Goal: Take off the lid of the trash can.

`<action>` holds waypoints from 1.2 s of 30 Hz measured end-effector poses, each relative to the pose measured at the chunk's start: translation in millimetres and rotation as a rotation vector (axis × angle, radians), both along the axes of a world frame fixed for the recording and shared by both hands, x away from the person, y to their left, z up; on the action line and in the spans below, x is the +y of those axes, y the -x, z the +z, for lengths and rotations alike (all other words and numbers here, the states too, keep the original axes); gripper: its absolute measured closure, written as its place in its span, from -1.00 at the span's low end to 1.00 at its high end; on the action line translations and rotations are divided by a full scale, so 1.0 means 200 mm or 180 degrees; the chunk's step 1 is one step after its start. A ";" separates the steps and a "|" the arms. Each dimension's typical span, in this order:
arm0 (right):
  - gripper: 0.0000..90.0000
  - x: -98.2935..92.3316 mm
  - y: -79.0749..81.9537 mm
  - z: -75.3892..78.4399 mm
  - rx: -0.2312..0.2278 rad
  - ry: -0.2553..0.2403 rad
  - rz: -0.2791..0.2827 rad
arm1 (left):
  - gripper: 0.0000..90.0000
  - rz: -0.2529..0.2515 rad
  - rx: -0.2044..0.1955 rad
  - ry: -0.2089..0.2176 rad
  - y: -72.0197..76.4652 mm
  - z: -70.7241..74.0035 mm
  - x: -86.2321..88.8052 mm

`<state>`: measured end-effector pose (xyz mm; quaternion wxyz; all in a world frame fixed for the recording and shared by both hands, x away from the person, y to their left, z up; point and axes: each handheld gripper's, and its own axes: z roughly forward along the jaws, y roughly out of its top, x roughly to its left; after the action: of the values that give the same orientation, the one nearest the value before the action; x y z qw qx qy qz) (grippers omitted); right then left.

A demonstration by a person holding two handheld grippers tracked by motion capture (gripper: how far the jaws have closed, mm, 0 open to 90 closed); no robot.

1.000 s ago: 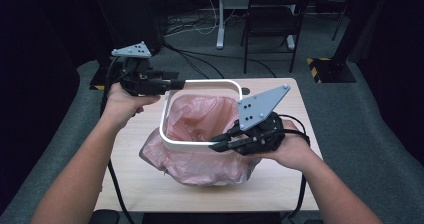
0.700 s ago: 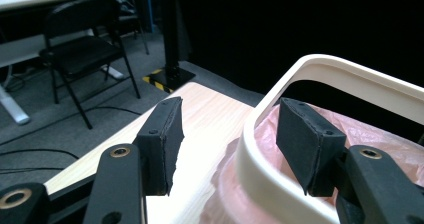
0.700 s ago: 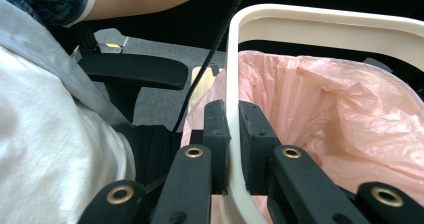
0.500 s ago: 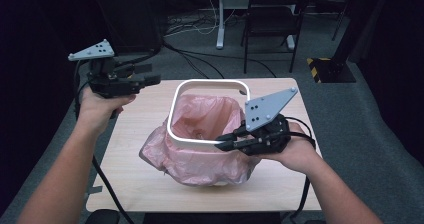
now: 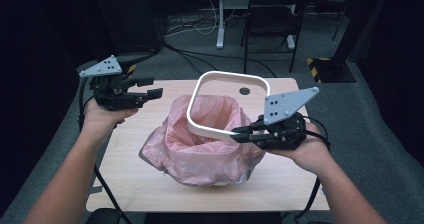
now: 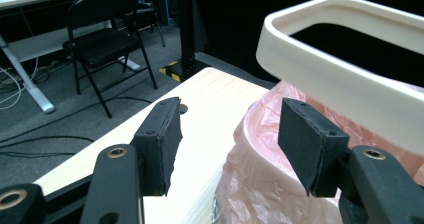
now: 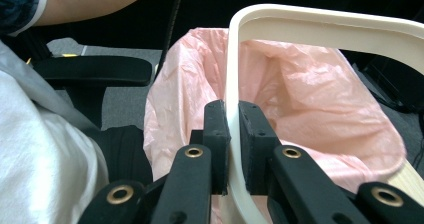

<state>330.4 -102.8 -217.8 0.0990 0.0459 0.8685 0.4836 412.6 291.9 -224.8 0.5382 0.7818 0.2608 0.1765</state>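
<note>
A dim lab or studio: grey carpet [image 5: 380, 134], folding chair [image 5: 272, 14], loose cables [image 5: 192, 26], hazard-taped stand base [image 5: 327, 69], bare wooden table [image 5: 150, 174].

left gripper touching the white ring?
Apart. High view: left gripper sits off to the side of the white ring, bare table between; fingers hold nothing.

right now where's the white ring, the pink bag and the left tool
white ring [image 5: 227, 79], high view, far side of the frame
pink bag [image 5: 200, 156], high view, crumpled front
left tool [image 5: 150, 86], high view, between its open tips

Bare table [image 5: 150, 179] lies open left of the pink bag [image 5: 200, 154]; the tilted white ring [image 5: 227, 104] partly blocks its mouth.
</note>
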 end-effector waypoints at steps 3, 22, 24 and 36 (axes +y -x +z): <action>0.84 -0.03 0.00 0.00 -0.0004 -0.0040 -0.0073 | -0.06 -0.0010 -0.0002 -0.0019 0.01 -0.03 -0.01; 0.84 -0.20 0.02 -0.04 -0.0084 -0.0153 -0.0505 | -0.06 0.0002 -0.0003 -0.0056 0.02 -0.09 -0.01; 0.84 -0.22 0.02 -0.04 -0.0091 -0.0167 -0.0548 | -0.07 0.0002 -0.0003 -0.0061 0.02 -0.09 -0.01; 0.84 -0.33 0.02 -0.07 -0.0122 -0.0201 -0.0821 | -0.07 -0.0021 0.0006 -0.0088 0.01 -0.10 -0.03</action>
<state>326.0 -167.9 -231.6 0.1754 0.1510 0.8376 0.4948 409.7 286.8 -244.3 0.5277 0.7902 0.2563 0.1776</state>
